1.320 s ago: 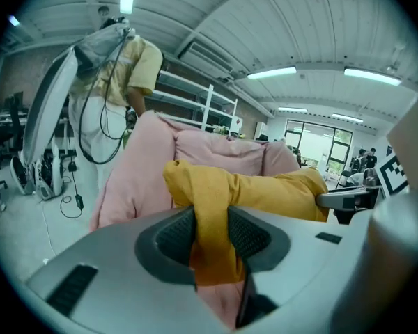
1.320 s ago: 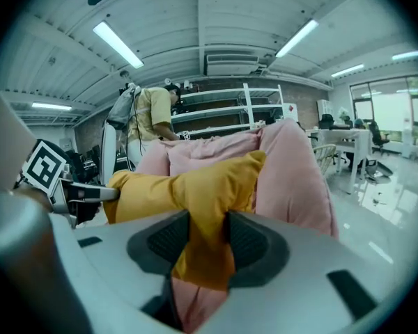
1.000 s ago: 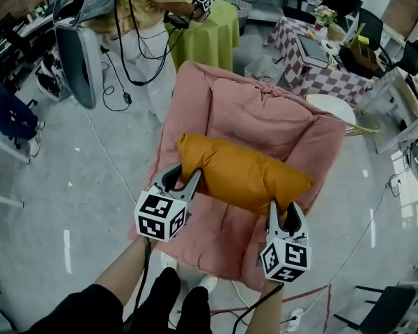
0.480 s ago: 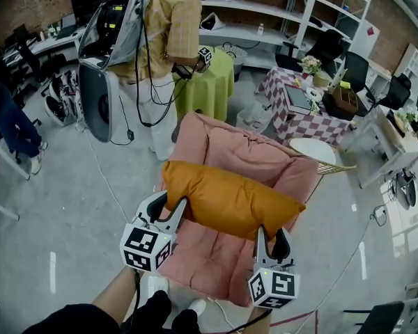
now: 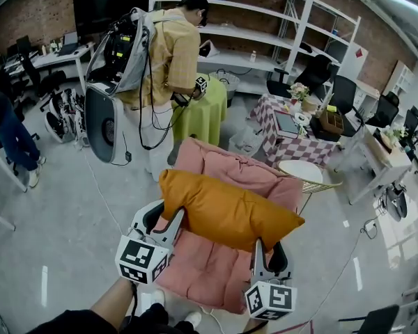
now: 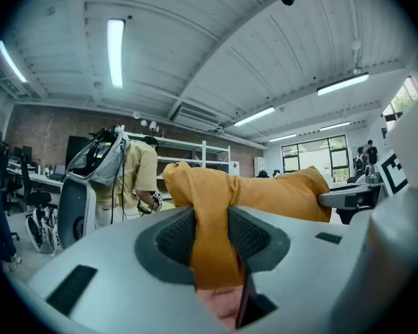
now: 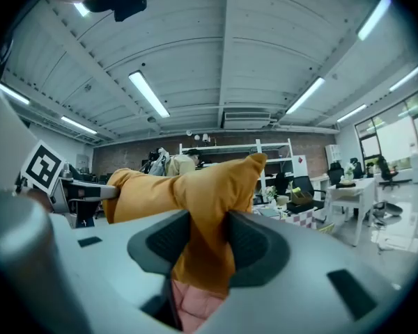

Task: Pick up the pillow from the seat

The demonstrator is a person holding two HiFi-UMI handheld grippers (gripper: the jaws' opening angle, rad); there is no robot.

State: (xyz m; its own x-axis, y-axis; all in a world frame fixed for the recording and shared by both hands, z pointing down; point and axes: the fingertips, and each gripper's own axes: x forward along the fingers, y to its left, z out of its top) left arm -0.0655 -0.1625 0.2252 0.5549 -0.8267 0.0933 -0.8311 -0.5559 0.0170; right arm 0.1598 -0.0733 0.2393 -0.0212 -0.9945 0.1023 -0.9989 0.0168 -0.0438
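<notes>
**Q:** Item and location?
**A:** One orange pillow (image 5: pixel 226 211), held up between my two grippers, over the pink seat (image 5: pixel 202 273). I judge it clear of the cushion.

**Q:** Grip status?
**A:** My left gripper (image 5: pixel 170 223) is clamped on the pillow's left end, with fabric bunched between the pads. My right gripper (image 5: pixel 268 248) is clamped the same way on the near edge, towards the right end.

**Q:** Handling?
**A:** Soft, light and not fragile, by my reckoning. The cover pinches into folds at each jaw, and the body keeps its plump shape between them. The weave looks grippy, so I expect little slip. Best hold: a good pinch of cover and filling at both ends, as I have it, so the middle cannot droop.

**Q:** Orientation?
**A:** The long axis runs across me, from left gripper to right. The broad face is tilted up towards my head, and the right corner points out past the seat's edge.
</notes>
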